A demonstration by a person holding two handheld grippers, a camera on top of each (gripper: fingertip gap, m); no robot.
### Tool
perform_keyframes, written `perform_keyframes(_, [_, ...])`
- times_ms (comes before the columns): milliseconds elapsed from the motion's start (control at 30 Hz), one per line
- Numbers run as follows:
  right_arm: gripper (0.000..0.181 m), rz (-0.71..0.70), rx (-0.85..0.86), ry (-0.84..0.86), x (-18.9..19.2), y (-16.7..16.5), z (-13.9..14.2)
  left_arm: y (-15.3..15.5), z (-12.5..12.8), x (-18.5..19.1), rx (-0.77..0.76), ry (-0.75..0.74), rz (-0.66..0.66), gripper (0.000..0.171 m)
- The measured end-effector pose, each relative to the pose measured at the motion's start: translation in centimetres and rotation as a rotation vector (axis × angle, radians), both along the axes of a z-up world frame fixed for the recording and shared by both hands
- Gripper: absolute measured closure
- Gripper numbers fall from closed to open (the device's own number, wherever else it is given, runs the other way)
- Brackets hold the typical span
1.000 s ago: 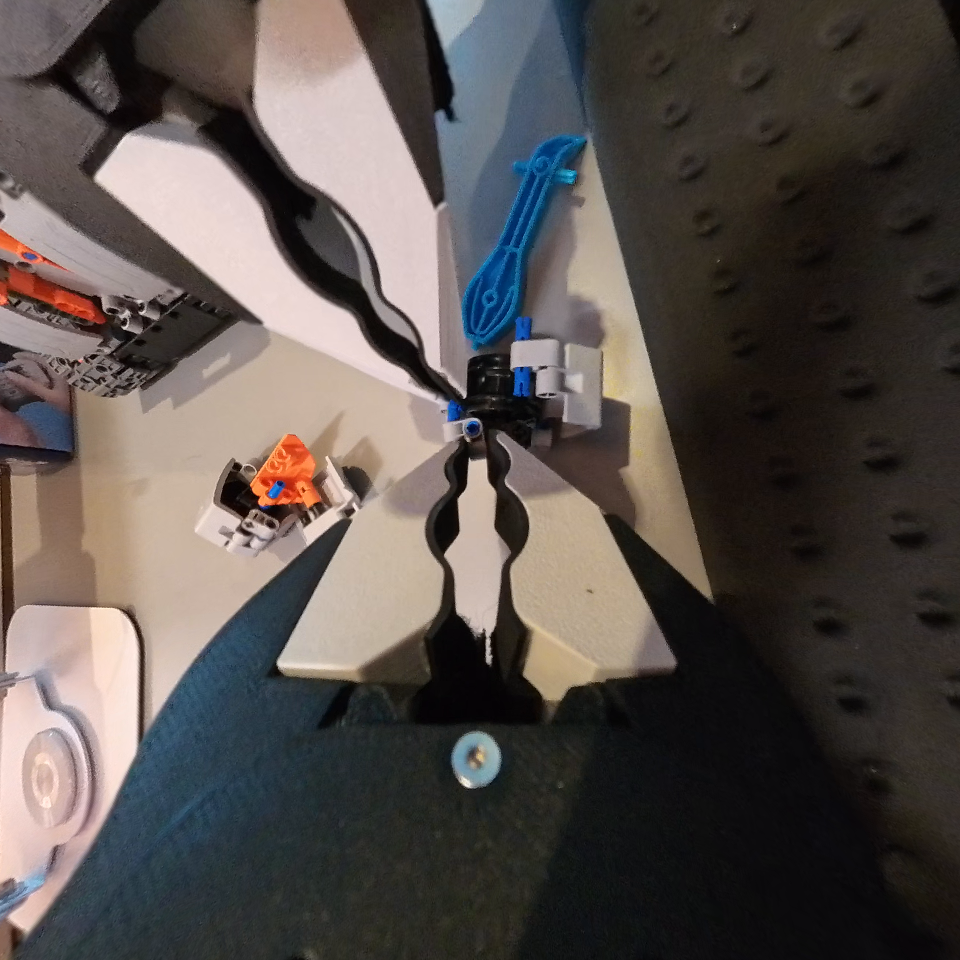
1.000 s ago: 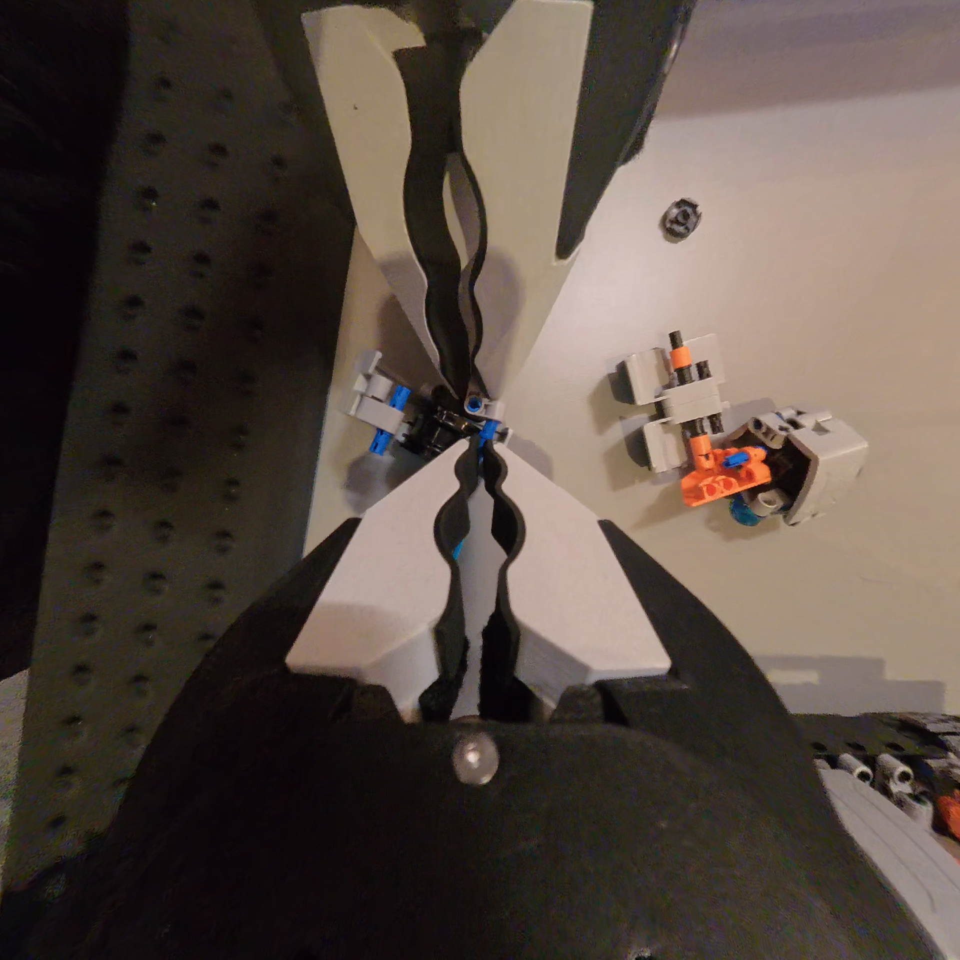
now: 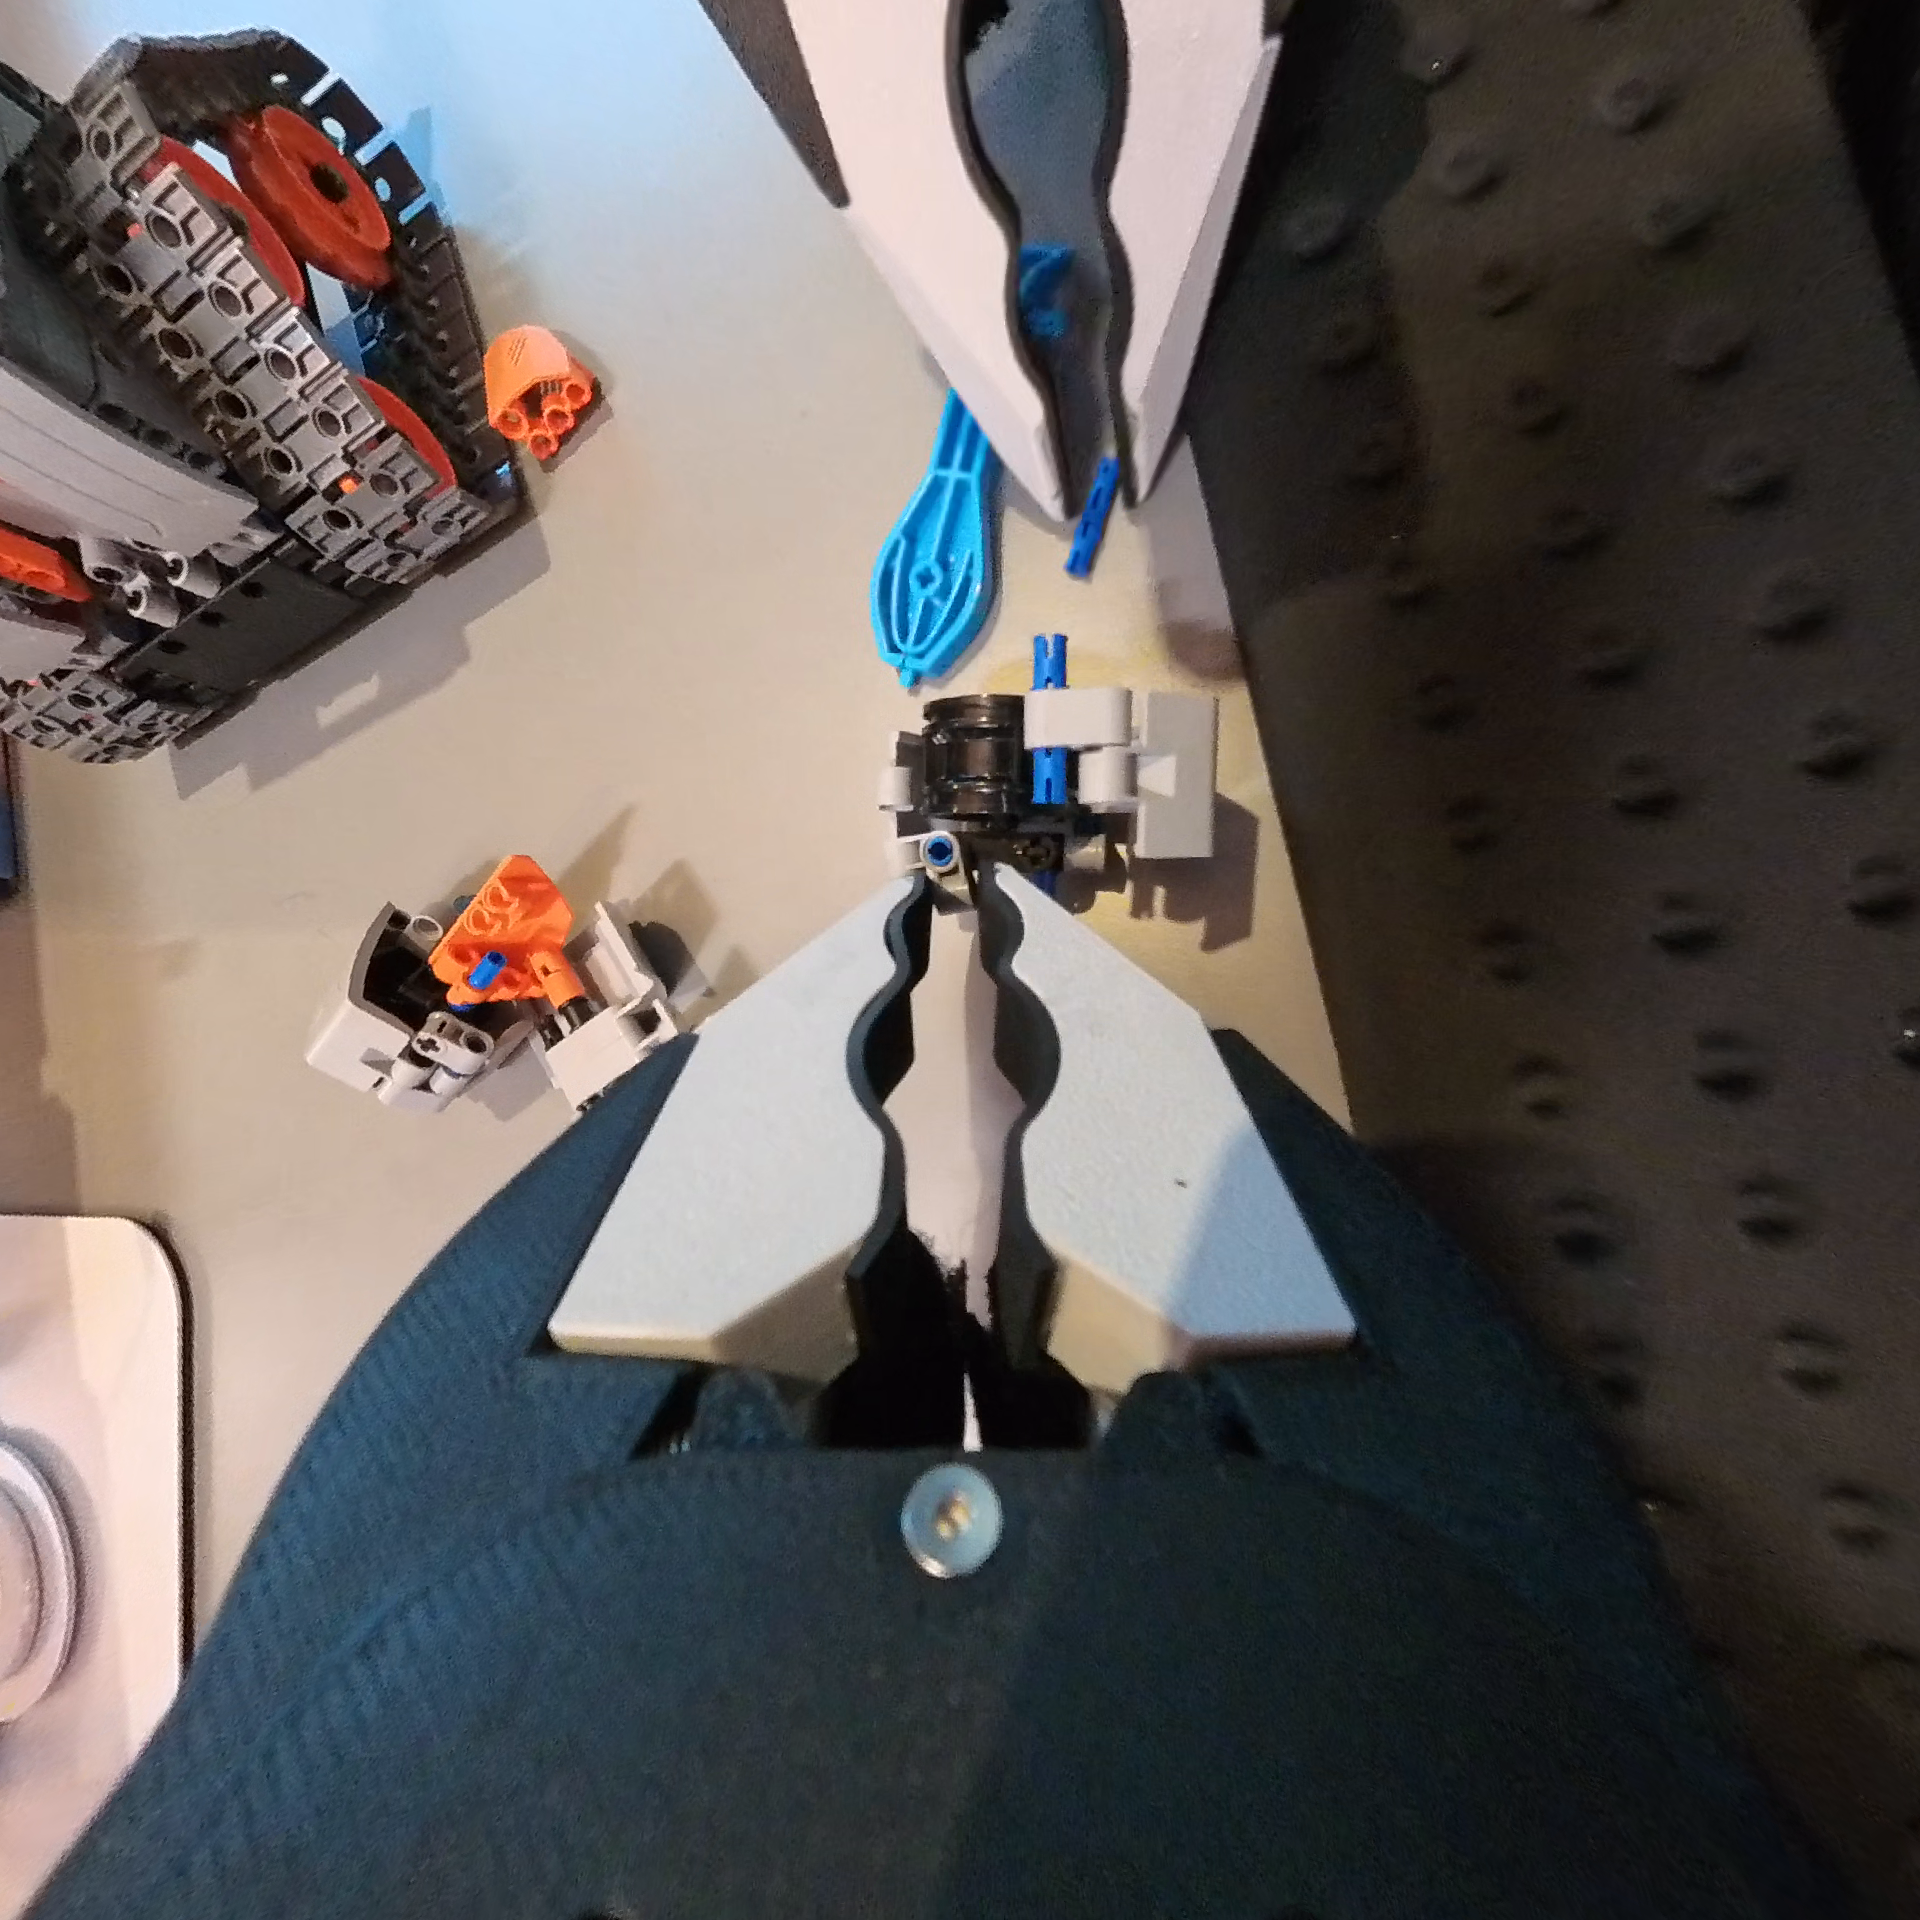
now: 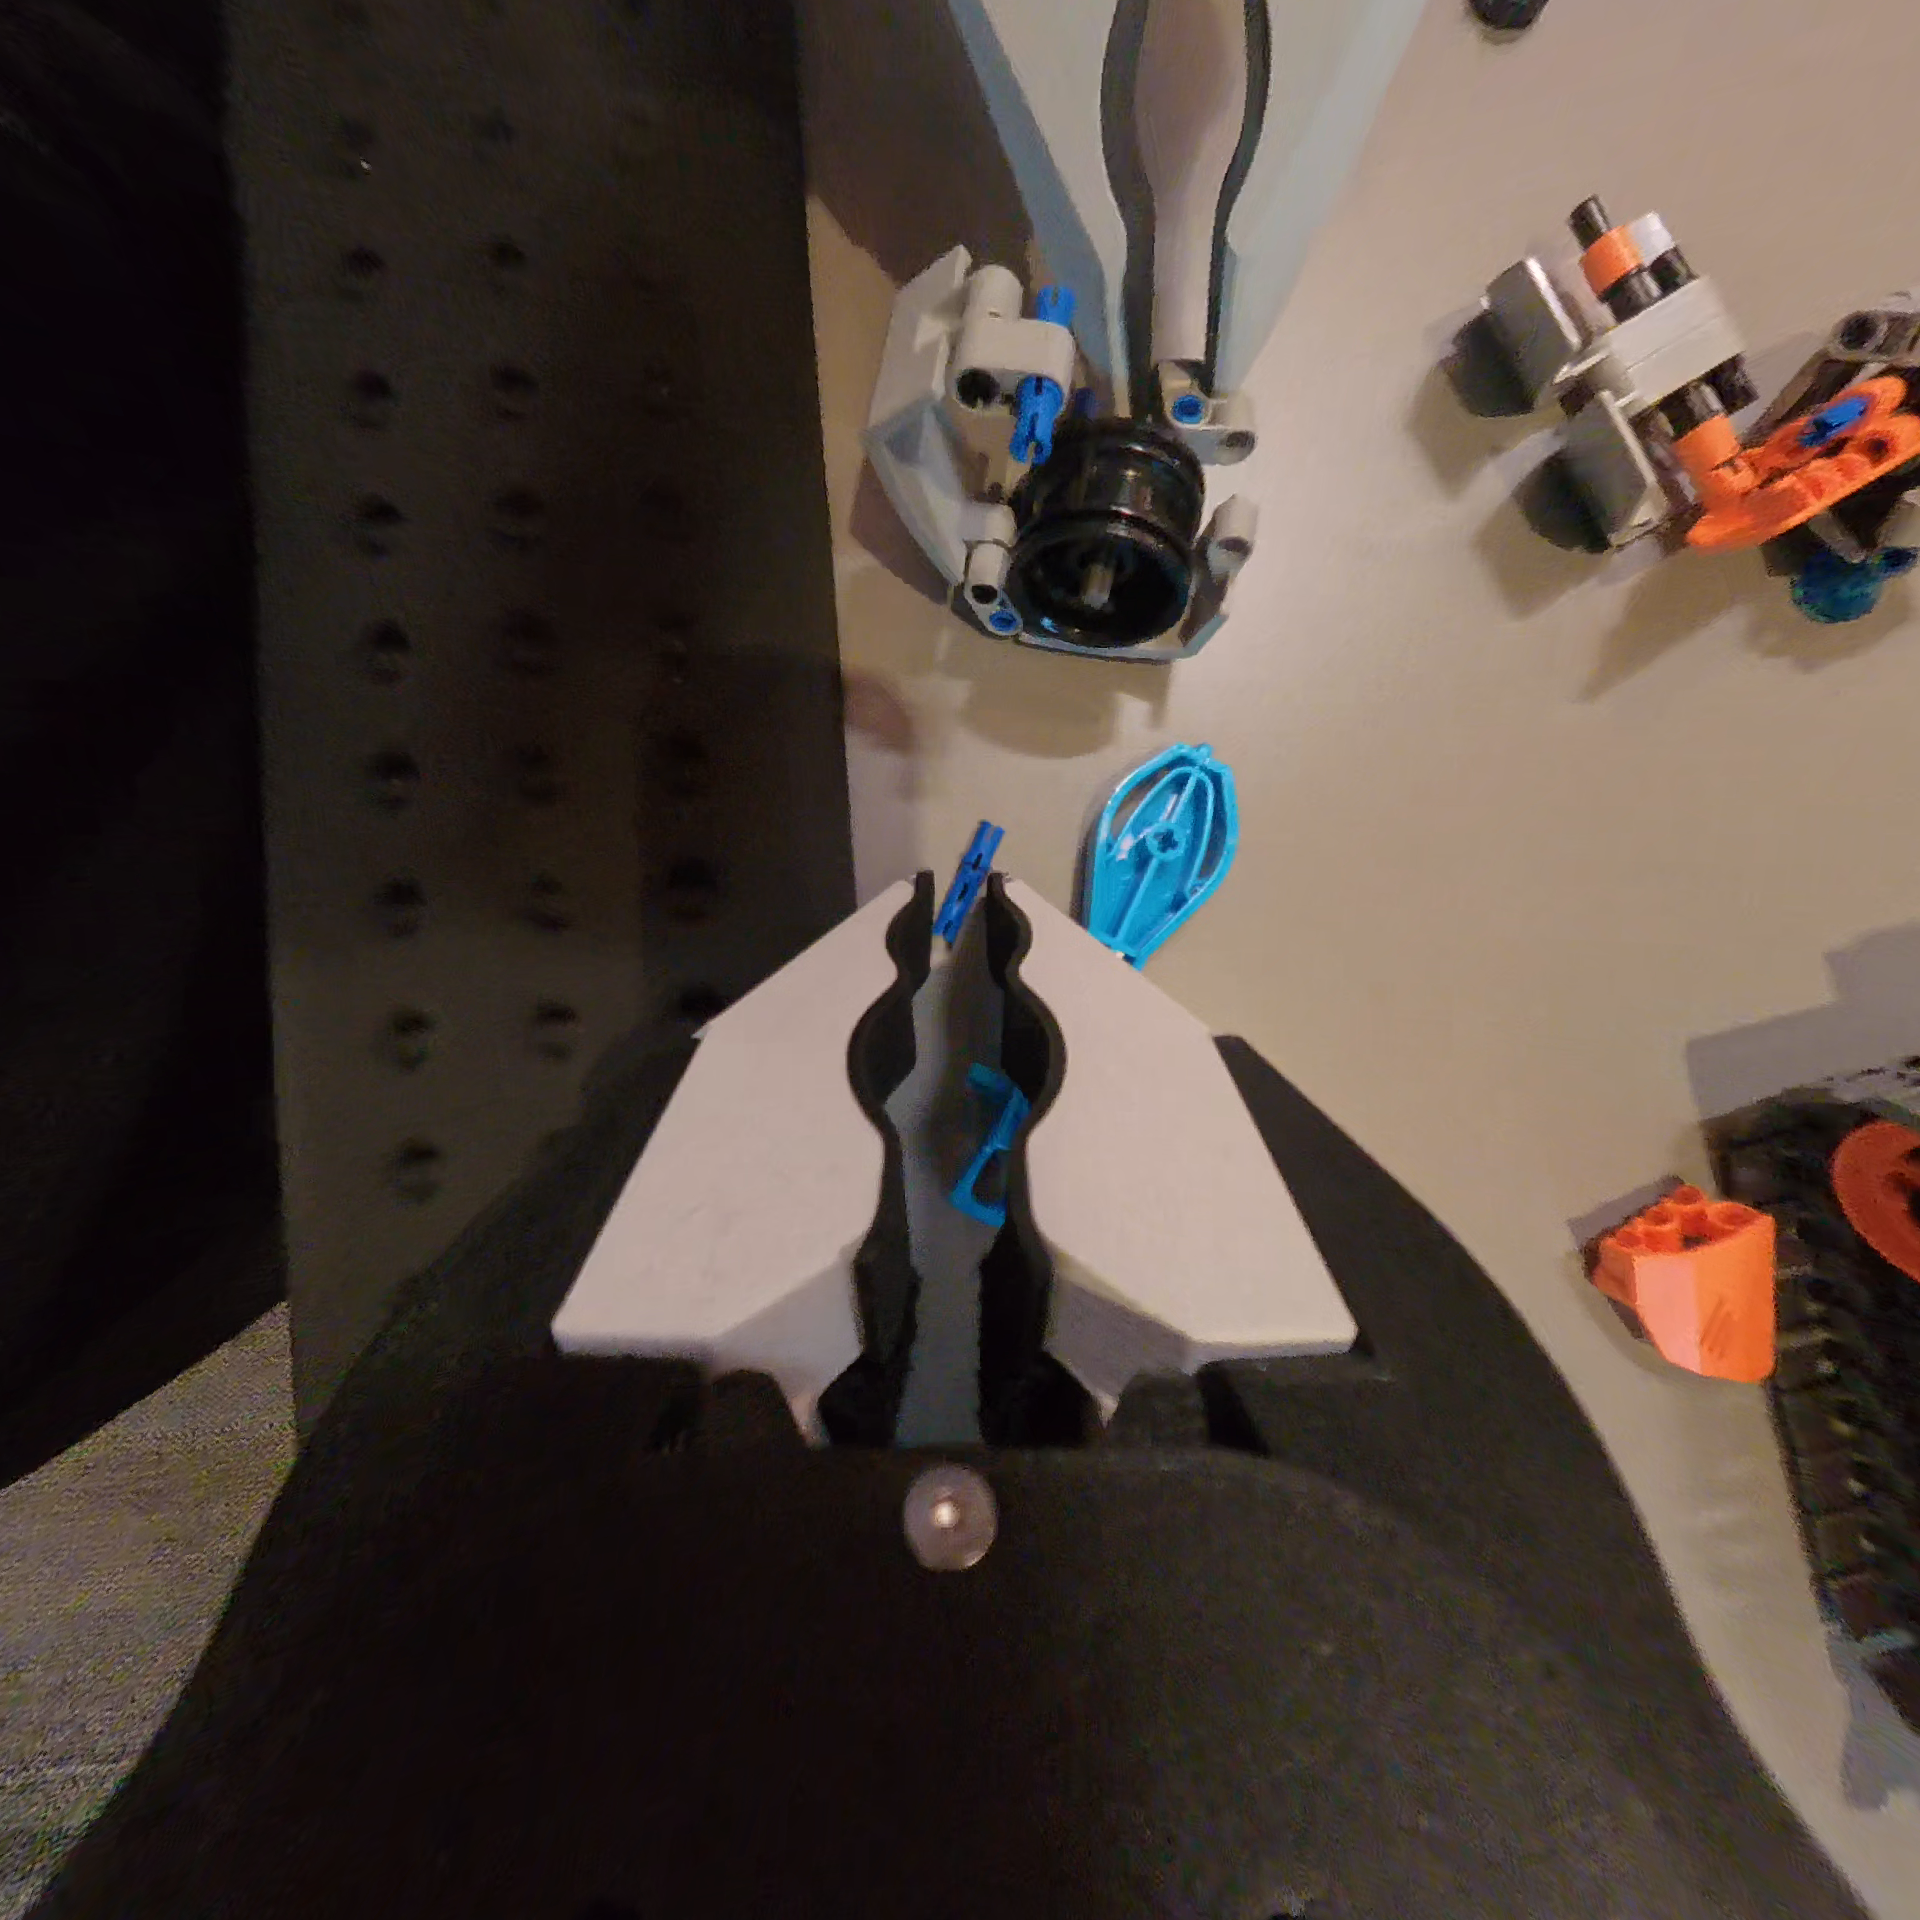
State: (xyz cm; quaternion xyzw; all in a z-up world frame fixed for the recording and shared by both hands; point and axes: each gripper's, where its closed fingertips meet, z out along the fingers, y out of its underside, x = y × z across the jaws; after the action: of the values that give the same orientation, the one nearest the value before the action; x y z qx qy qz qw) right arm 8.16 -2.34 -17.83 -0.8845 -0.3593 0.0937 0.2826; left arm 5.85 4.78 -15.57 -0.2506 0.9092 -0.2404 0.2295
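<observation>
The grey-and-black wheel assembly (image 3: 1039, 779) is pinched by the left gripper (image 3: 961, 894) near the table (image 3: 675, 675) edge. A blue pin (image 4: 966, 883) is clamped by the right gripper (image 4: 961, 894), beside the dark perforated panel (image 4: 520, 623).

open tabletop (image 3: 675, 644) left; dimpled black wall (image 3: 1610, 727) blocks right.

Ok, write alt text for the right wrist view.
The right gripper pinches a small blue plastic pin between its pale fingers, above a beige tabletop. Ahead lie a light-blue paddle-shaped piece and a grey-and-black wheel assembly.
</observation>
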Motion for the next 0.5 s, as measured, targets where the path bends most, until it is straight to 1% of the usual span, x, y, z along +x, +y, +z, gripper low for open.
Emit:
perform_keyframes(100, [0.18,0.014,-0.005,-0.002,-0.2,-0.1,-0.1,-0.2,0.0,-0.1,-0.008,-0.003,-0.003,0.165])
perform_keyframes(167, [0.18,0.01,-0.005,0.018,-0.2,0.0,-0.1,-0.2,0.0,-0.1,-0.018,-0.001,-0.005,0.165])
perform_keyframes(267, [0.181,-0.012,0.007,0.093,-0.2,0.3,0.4,-0.2,0.1,0.0,-0.037,-0.005,0.004,0.154])
perform_keyframes(333, [0.18,-0.032,0.038,0.171,-0.2,0.7,1.7,-0.3,0.6,0.1,-0.074,-0.008,0.007,0.147])
perform_keyframes(367, [0.18,-0.041,0.052,0.205,0.0,0.9,2.5,-0.3,1.2,0.3,-0.094,-0.028,0.013,0.146])
perform_keyframes(467, [0.18,-0.054,0.1,0.319,0.2,1.9,5.2,-1.0,3.4,1.2,-0.134,-0.124,0.011,0.144])
perform_keyframes(500, [0.18,-0.053,0.109,0.353,0.2,2.2,6.0,-1.3,4.2,1.6,-0.124,-0.172,0.005,0.144])
